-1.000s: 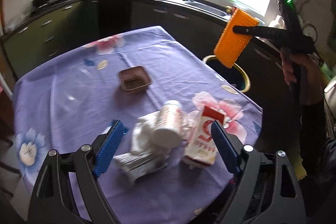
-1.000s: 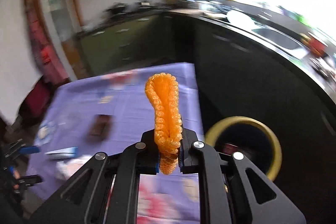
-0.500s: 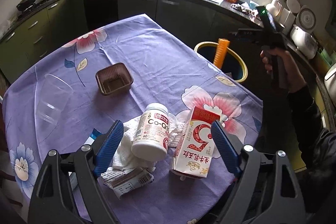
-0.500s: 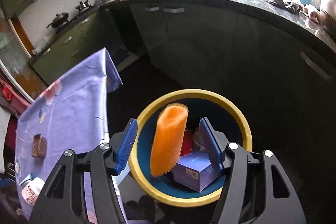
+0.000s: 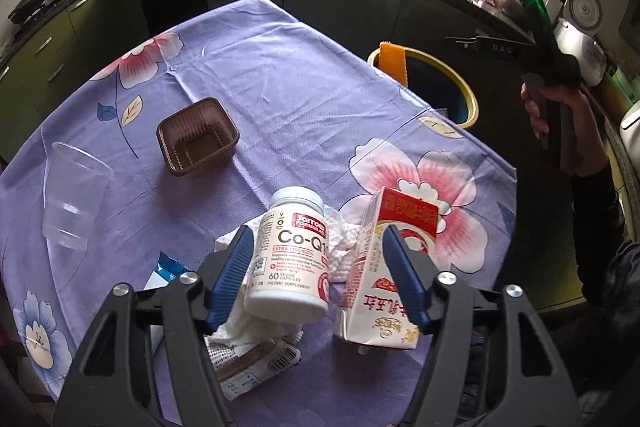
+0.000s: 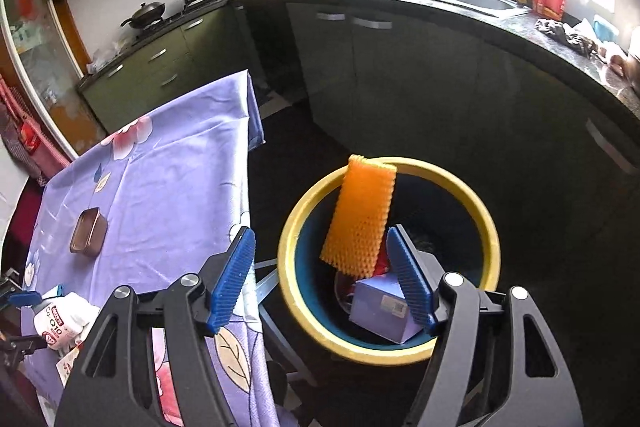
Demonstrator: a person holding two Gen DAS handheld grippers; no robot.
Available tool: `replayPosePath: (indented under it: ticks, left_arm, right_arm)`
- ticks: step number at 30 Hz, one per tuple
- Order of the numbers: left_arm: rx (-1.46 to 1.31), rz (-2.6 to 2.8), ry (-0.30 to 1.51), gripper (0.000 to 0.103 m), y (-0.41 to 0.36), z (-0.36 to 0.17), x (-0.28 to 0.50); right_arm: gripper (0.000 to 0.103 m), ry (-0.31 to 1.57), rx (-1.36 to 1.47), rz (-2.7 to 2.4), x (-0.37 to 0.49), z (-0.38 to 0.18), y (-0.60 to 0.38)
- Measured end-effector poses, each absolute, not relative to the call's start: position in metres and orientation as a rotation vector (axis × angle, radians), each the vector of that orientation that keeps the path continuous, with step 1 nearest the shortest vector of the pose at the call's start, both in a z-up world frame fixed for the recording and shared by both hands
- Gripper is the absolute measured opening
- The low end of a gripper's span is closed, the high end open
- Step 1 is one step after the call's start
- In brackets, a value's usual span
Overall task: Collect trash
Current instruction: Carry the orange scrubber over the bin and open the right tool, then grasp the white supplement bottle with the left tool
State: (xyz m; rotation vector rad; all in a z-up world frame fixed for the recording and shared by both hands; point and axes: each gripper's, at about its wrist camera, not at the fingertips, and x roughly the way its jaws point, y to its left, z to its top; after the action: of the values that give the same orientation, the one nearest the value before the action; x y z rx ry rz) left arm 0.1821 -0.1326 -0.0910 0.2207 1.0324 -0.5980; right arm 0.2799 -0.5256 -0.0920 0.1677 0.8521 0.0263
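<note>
An orange foam net sleeve [image 6: 360,217] leans against the rim of the yellow-rimmed trash bin [image 6: 490,223], free of my right gripper [image 6: 322,281], which is open above the bin. The sleeve [image 5: 394,63] and bin [image 5: 466,93] also show in the left wrist view. My left gripper [image 5: 316,277] is open low over the table, around a white Co-Q10 bottle [image 5: 292,253] lying on crumpled white tissue [image 5: 346,253]. A red and white milk carton [image 5: 390,267] stands by the right finger. A printed wrapper [image 5: 256,367] lies below.
On the purple floral tablecloth [image 5: 280,67] sit a brown plastic tray [image 5: 196,137], a clear plastic cup [image 5: 74,195] and a blue wrapper [image 5: 168,265]. A purple box [image 6: 386,307] lies in the bin. Dark kitchen cabinets [image 6: 400,67] stand behind.
My right gripper opened and let go of the orange sleeve, which dropped against the bin's rim. My left gripper moved lower and closer around the bottle.
</note>
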Motion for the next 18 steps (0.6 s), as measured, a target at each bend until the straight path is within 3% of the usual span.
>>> replayPosePath:
  ticks: [8, 18]
  left_arm:
    - [0.232, -0.572, 1.098, 0.05, -0.134, -0.11, 0.199]
    - [0.249, -0.561, 1.158, 0.046, -0.135, -0.13, 0.208]
  right_arm:
    - [0.068, 0.872, 0.161, 0.051, 0.286, -0.101, -0.519]
    - [0.068, 0.898, 0.16, 0.063, 0.29, -0.113, -0.516]
